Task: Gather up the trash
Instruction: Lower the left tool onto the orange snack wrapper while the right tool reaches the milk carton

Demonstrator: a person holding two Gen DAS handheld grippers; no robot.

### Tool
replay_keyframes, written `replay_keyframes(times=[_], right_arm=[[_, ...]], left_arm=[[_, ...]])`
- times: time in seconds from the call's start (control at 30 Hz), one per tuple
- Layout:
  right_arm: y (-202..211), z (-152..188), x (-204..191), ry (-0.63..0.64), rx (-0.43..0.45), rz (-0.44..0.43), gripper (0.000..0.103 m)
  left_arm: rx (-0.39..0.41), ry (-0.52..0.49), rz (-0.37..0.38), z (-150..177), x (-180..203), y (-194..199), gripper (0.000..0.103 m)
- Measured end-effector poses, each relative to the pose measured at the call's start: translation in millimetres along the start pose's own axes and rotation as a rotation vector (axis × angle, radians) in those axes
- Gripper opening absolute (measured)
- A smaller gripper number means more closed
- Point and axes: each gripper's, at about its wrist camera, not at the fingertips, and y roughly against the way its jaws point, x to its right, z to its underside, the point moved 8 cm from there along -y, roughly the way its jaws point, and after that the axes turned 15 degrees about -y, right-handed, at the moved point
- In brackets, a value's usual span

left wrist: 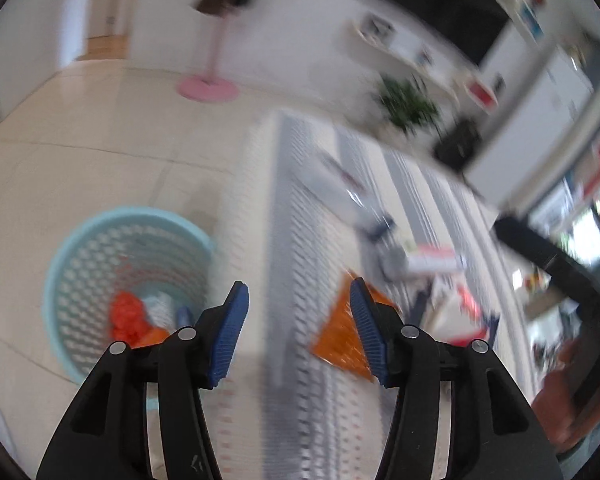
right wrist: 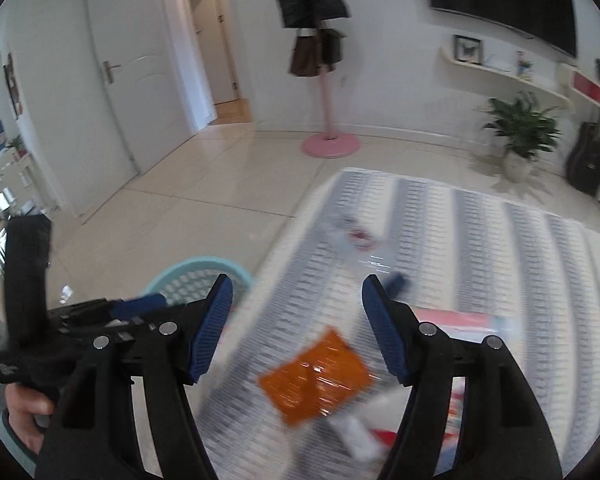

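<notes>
above the striped mat [right wrist: 480, 248], both tongs released, orange wrapper [right wrist: 316, 376] below right tongs [right wrist: 298, 332]

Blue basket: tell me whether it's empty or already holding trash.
Holding trash. In the left wrist view the blue basket stands upright on the floor with a crumpled red-orange wrapper and paler scraps at its bottom.

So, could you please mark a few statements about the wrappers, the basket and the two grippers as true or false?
1. The left gripper holds the orange wrapper. False: its jaws are open and empty.
2. The blue basket already has trash in it. True.
3. The basket stands on the striped rug. False: it stands on the tiled floor beside the rug.
4. The right gripper is open with nothing between its pads. True.
5. The orange wrapper lies on the rug. True.
</notes>
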Motion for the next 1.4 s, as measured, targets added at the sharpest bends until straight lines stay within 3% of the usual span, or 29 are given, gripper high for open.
replay_keyframes(times=[0.1,0.23,0.5,0.63,0.8,0.83,0.93,1.03,1.2,1.4], right_arm=[[14,5,40,-0.040,0.001,0.049,0.064],[24,18,91,-0.119,-0.020,0.083,0.064],[42,45,162,-0.206,-0.028,0.144,0.064],[46,59,185,-0.247,-0.052,0.156,0.064],[39,100,195,-0.334,-0.120,0.171,0.071],[34,108,197,-0.360,-0.134,0.184,0.071],[20,124,199,-0.434,-0.171,0.198,0.072],[12,129,198,-0.496,-0.187,0.186,0.077],[-1,130,199,-0.557,-0.214,0.179,0.082],[-17,135,200,-0.607,-0.247,0.173,0.084]], left_arm=[[-0.086,-0.076,0.007,12,32,-35,0.051],[-0.163,-0.186,-0.021,22,60,-70,0.061],[-0.258,-0.199,-0.081,32,69,-119,0.061],[-0.288,-0.258,-0.120,39,75,-130,0.063],[-0.277,-0.291,-0.145,41,76,-130,0.045],[-0.279,-0.303,-0.155,42,77,-130,0.038],[-0.271,-0.346,-0.176,44,82,-128,0.034],[-0.265,-0.378,-0.200,41,88,-125,0.009],[-0.247,-0.343,-0.181,35,84,-120,0.000],[-0.213,-0.318,-0.165,30,83,-111,0.000]])
